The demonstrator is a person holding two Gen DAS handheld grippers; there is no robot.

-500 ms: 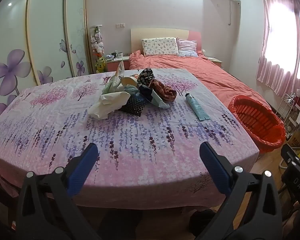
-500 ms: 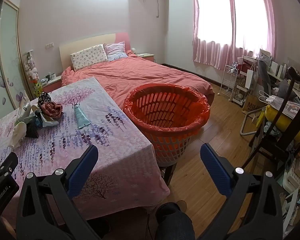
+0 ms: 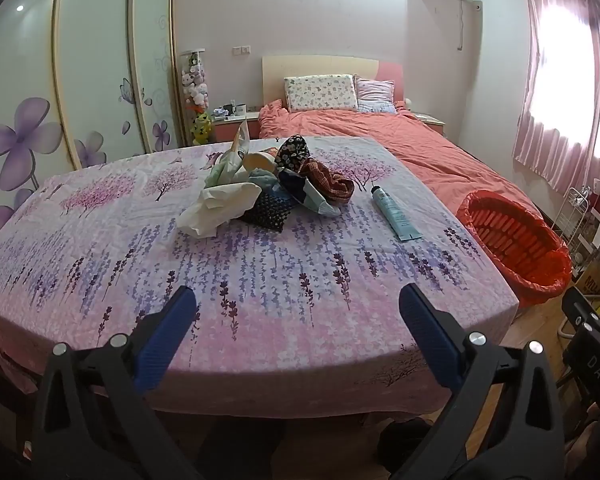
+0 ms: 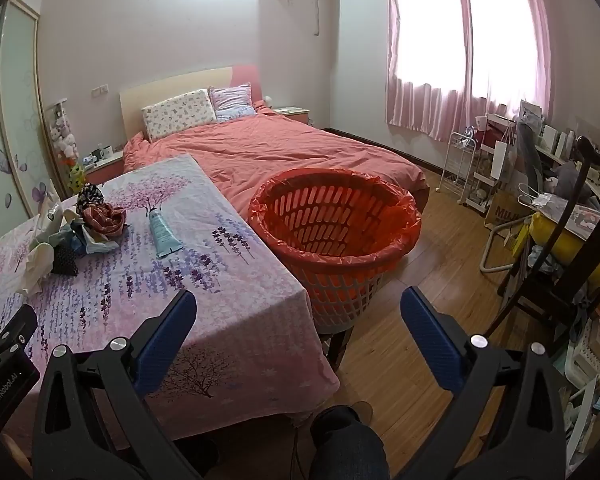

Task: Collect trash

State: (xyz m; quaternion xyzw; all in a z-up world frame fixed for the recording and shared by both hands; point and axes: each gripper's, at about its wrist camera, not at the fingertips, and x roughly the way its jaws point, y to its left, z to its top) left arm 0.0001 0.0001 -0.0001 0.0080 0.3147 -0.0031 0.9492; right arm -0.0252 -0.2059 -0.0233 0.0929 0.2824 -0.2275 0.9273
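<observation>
The trash lies in a loose heap (image 3: 268, 184) toward the far middle of the table (image 3: 100, 248), which is covered by a cloth printed with purple lavender stalks and pink trees. In the heap are a crumpled white tissue or bag (image 3: 216, 208), a dark dotted pouch (image 3: 268, 210), a black floral rag (image 3: 294, 152), a rust-brown cloth (image 3: 332, 184) and pale blue scraps. Just to the right of the heap, apart from it, a pale blue tube (image 3: 394, 212) with a black cap lies flat; its print is too small to read. Beyond the table's right edge stands a red slotted basket (image 4: 336, 232) lined with a red bag, on the wooden floor between the table and a bed (image 4: 284, 152) with a coral cover.

The left tongs (image 3: 296, 304) hang over the near edge of the table with their blue pads spread wide and nothing between them. The right tongs (image 4: 298, 304) are equally wide and empty, aimed at the gap between the table corner and the basket.

In the right wrist view the other tool's body at lower left reads "GenRobot.AI" (image 4: 4, 390). In the left wrist view a black part at far right shows the letters "DAS" (image 3: 598, 370). A brown box (image 4: 504, 210) by the white wire rack begins "MUJ".
</observation>
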